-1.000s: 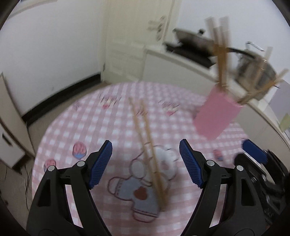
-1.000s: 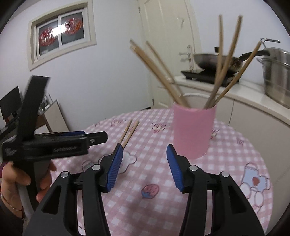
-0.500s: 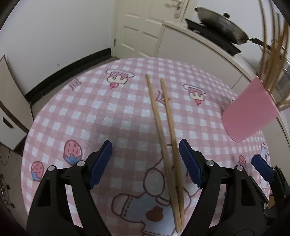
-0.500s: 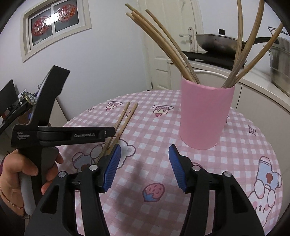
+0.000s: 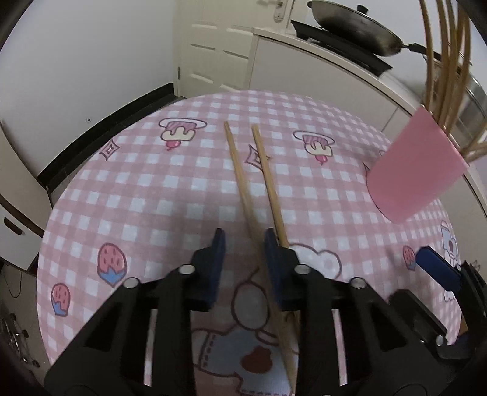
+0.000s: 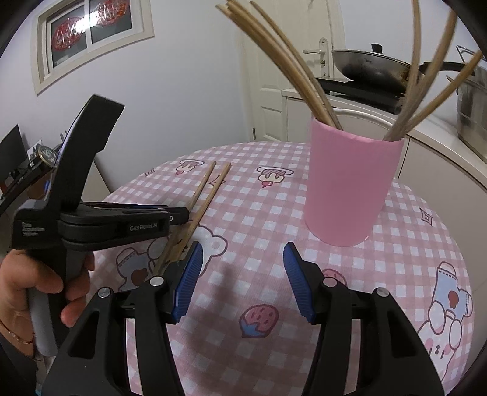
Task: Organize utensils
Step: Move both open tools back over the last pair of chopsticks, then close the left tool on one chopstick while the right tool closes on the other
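Two wooden chopsticks (image 5: 243,179) lie side by side on the round pink checked table (image 5: 152,189). My left gripper (image 5: 243,243) sits low over them, its jaws partly closed with a gap; the left chopstick runs between the jaws, the right one passes under the right finger. A pink cup (image 6: 350,189) holding several chopsticks stands on the table, also in the left wrist view (image 5: 414,173). My right gripper (image 6: 242,259) is open and empty, in front of the cup. The left gripper (image 6: 179,214) and loose chopsticks (image 6: 207,192) show in the right wrist view.
A counter (image 5: 319,61) with a wok (image 5: 353,24) and a steel pot (image 6: 471,100) stands behind the table. A white door (image 5: 219,45) is at the back. The right gripper's blue fingertip (image 5: 435,268) shows at the right.
My left gripper has lowered onto the two chopsticks and its jaws have narrowed around them. My right gripper has edged closer to the pink cup.
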Demonstrator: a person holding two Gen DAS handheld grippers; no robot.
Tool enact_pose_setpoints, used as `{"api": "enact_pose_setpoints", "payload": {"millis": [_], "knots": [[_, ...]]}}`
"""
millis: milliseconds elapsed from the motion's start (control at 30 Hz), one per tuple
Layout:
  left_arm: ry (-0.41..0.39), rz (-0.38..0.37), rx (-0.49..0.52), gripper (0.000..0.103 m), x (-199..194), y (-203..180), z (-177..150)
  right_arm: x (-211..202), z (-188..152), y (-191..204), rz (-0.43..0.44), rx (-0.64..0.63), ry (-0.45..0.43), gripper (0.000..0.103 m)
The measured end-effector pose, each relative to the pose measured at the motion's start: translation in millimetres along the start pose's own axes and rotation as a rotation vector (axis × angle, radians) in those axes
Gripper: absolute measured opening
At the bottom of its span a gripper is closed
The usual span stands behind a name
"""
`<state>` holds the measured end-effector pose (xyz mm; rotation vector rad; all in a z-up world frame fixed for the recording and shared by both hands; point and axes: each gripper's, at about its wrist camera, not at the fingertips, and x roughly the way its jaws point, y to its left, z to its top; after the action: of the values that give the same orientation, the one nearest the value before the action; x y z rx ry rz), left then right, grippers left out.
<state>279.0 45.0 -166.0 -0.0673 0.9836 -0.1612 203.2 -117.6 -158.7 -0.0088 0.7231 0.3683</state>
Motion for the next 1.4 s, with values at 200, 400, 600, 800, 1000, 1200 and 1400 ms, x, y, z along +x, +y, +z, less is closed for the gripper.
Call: {"api": "enact_pose_setpoints", "payload": {"millis": [200,400,600,800,1000,1200,1400], "knots": [[0.014,-0.036,0.012,0.009,-3.6,2.8,-8.3,23.6,5.6,8.6,0.041,-0.008,0.091,0.052],[0.027,-0.088,-0.026,0.008,-14.8,19.2,-20.9,52.0,12.6,19.7,0.101,0.0,0.186,0.052],[0.029,-0.115,-0.06,0.008,-23.1,30.5,-29.9,63.7,16.3,43.0,0.081,-0.106,0.22,0.044],[0.026,-0.124,-0.055,0.008,-30.2,28.8,-42.3,57.7,10.5,43.5,0.062,-0.17,0.226,0.006],[0.038,-0.167,-0.022,0.008,-41.1,19.4,-62.3,27.7,-12.3,22.8,0.11,-0.126,0.251,0.005],[0.049,-0.168,-0.019,0.008,-50.0,15.2,-74.2,-11.7,-38.8,10.9,0.124,-0.135,0.3,0.005],[0.08,-0.18,-0.057,0.009,-40.6,13.1,-59.8,-12.5,-33.7,7.7,0.12,-0.098,0.286,0.011]]}}
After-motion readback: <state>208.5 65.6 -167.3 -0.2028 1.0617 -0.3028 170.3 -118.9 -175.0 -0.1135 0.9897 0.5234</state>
